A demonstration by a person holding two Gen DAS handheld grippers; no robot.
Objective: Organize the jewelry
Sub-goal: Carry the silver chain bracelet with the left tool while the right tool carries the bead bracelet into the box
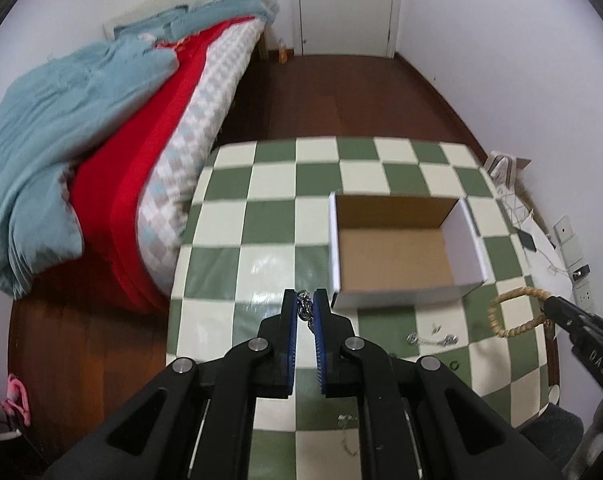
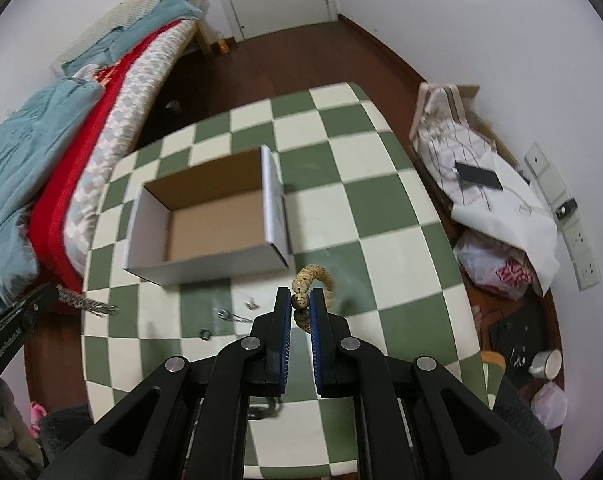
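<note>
Both grippers are clenched on jewelry: my left gripper (image 1: 305, 312) pinches a thin metal chain (image 1: 303, 307) at its very end, my right gripper (image 2: 300, 300) clamps a beaded bracelet (image 2: 314, 276) by one bead, both above the checkered table (image 1: 273, 216) near the open cardboard box (image 1: 397, 252). I judge the chain could slide out of so slight a hold and miss the box. Small pieces (image 2: 231, 314) lying loose on the table could be knocked off the edge if I swing low.

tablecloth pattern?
Green and cream checkerboard tablecloth; clearest in the right wrist view.
</note>
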